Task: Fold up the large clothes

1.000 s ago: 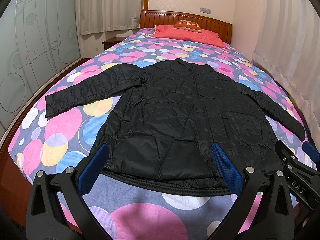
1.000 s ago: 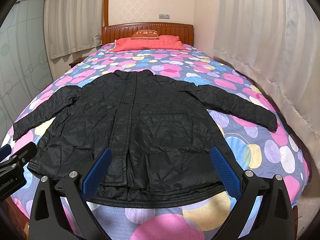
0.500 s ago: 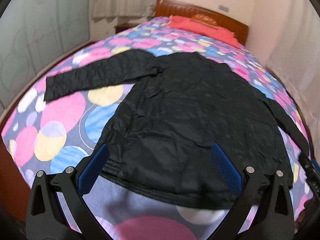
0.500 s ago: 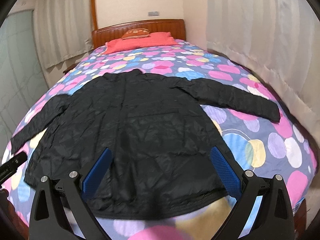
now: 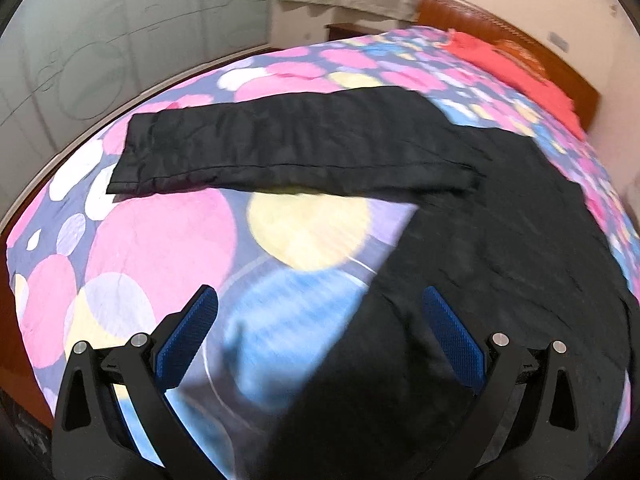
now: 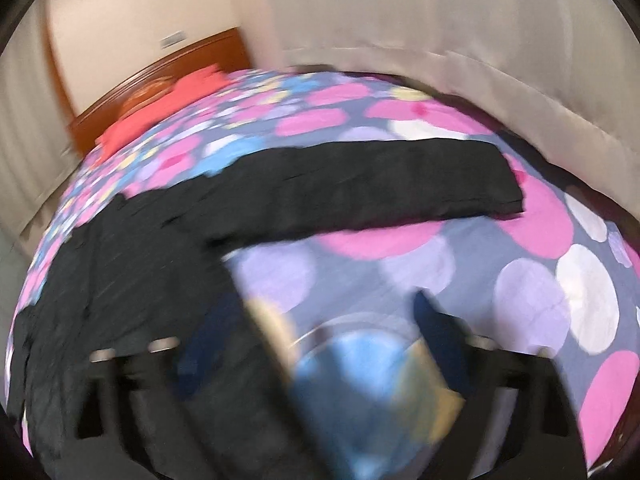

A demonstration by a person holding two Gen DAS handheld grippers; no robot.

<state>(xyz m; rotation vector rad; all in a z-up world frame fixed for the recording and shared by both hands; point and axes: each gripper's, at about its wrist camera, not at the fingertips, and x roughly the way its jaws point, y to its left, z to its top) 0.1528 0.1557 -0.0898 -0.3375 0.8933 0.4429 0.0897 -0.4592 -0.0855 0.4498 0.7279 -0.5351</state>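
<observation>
A black padded jacket (image 5: 500,248) lies flat on the bed with both sleeves spread out. In the left wrist view its left sleeve (image 5: 288,148) stretches out toward the bed's left edge. My left gripper (image 5: 316,336) is open and empty above the jacket's lower left side. In the right wrist view, which is blurred, the right sleeve (image 6: 372,188) stretches out to the right. My right gripper (image 6: 316,340) is open and empty above the jacket's (image 6: 132,288) lower right side.
The bed has a spotted pink, blue and purple cover (image 5: 160,248). A red pillow (image 5: 516,68) and wooden headboard (image 5: 480,20) are at the far end. Curtains (image 6: 460,28) hang close along the bed's right side. A glass-panel wall (image 5: 100,52) runs along the left.
Both grippers have moved forward and lower over the bed and swung apart, the left toward the left sleeve, the right toward the right sleeve. The jacket has not moved.
</observation>
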